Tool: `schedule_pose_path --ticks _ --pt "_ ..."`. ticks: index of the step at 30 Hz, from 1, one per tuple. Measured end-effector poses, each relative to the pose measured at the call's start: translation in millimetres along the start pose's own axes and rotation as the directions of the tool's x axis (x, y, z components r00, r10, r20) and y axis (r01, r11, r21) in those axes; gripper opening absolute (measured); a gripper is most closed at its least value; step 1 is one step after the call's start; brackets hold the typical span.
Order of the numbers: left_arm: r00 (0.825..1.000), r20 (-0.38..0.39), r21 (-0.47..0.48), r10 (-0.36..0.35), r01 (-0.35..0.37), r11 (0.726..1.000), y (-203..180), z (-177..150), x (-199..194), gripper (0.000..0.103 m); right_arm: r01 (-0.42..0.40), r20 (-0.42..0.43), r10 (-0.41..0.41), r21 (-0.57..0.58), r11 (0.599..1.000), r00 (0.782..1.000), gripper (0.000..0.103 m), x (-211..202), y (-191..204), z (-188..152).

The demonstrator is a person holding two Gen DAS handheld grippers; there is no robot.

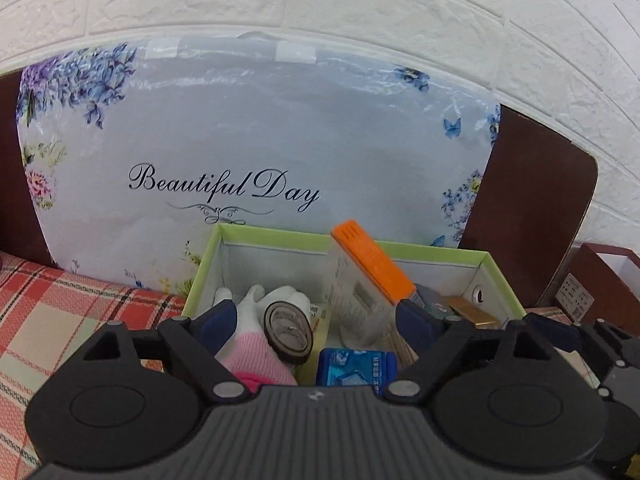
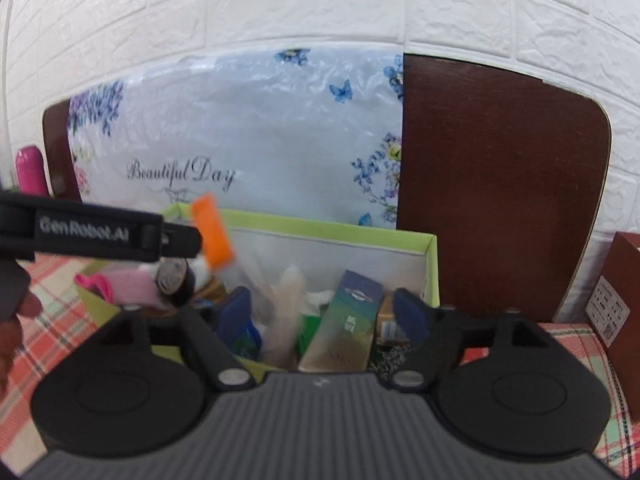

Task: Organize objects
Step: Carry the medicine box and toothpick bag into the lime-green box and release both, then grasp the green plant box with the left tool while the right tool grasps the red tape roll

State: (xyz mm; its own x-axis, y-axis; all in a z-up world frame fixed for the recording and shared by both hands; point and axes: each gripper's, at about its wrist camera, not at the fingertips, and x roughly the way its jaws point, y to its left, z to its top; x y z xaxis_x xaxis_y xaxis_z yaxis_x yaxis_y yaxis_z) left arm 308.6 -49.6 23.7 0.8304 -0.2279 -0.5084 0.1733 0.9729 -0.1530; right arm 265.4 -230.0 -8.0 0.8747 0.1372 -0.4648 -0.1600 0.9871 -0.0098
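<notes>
Green-rimmed storage box (image 1: 500,276), open-topped, on plaid bedding (image 1: 60,312); directly ahead of and below both claws, backed by a floral "Beautiful Day" bag (image 1: 280,140) leaning on a brown headboard (image 2: 500,180).

Left gripper (image 1: 316,322): jaws spread wide, nothing between the pads; poised over the near rim, left half of the box. Below it: white-and-pink glove (image 1: 256,340), dark round tin (image 1: 289,332) on edge against the glove, blue packet (image 1: 356,368) near centre.

Right gripper (image 2: 324,312): jaws spread wide, gripping nothing; over the right half. Between its fingers: green-gold carton (image 2: 344,328), long axis running near to far, leaning upward toward the far wall.

Clear case with orange cap (image 1: 368,264): tallest item, tilted, cap poking above the far rim; between the two claws, slightly nearer the left one.

Edges and room: contents packed close, little free floor visible inside; box walls close on the right. Open bedding left of the box; red-brown box (image 2: 624,280) well apart at far right. Judged: all items appear inside the box, so withdrawal upward and toward the near side looks the clearest path.
</notes>
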Motion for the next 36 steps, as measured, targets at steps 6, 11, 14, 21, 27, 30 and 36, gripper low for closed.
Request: schedule_pose_path --ticks 6,11,14,21,27,30,36 --pt "1.0 0.016 0.027 0.025 -0.025 0.999 -2 -3 -22 0.09 0.001 0.011 -0.001 0.048 0.999 1.0 0.087 -19 -3 -3" --pt "0.999 0.036 0.017 0.016 -0.017 1.0 -8 -3 -59 0.09 0.015 0.056 -0.019 0.07 0.997 0.998 0.1 -58 -5 5" --pt "0.999 0.03 0.018 0.018 -0.019 1.0 -12 -8 -82 0.09 0.022 0.058 -0.027 0.083 0.996 0.998 0.101 -86 -5 6" --pt "0.999 0.034 0.055 0.009 -0.011 0.998 -24 -41 -130 0.09 0.018 0.07 -0.028 0.137 0.99 0.997 0.103 -148 -5 -13" --pt "1.0 0.016 0.087 0.006 -0.008 0.996 -30 -84 -154 0.09 -0.007 0.058 -0.004 0.186 0.983 0.998 0.103 -192 -7 -44" --pt "1.0 -0.011 0.088 0.016 -0.015 0.996 -28 -104 -159 0.09 -0.005 0.046 -0.004 0.189 0.982 0.999 0.103 -206 -5 -58" --pt "0.997 -0.073 0.06 0.024 -0.02 0.998 -15 -136 -163 0.09 0.003 0.006 -0.004 0.178 0.984 1.0 0.103 -208 4 -83"
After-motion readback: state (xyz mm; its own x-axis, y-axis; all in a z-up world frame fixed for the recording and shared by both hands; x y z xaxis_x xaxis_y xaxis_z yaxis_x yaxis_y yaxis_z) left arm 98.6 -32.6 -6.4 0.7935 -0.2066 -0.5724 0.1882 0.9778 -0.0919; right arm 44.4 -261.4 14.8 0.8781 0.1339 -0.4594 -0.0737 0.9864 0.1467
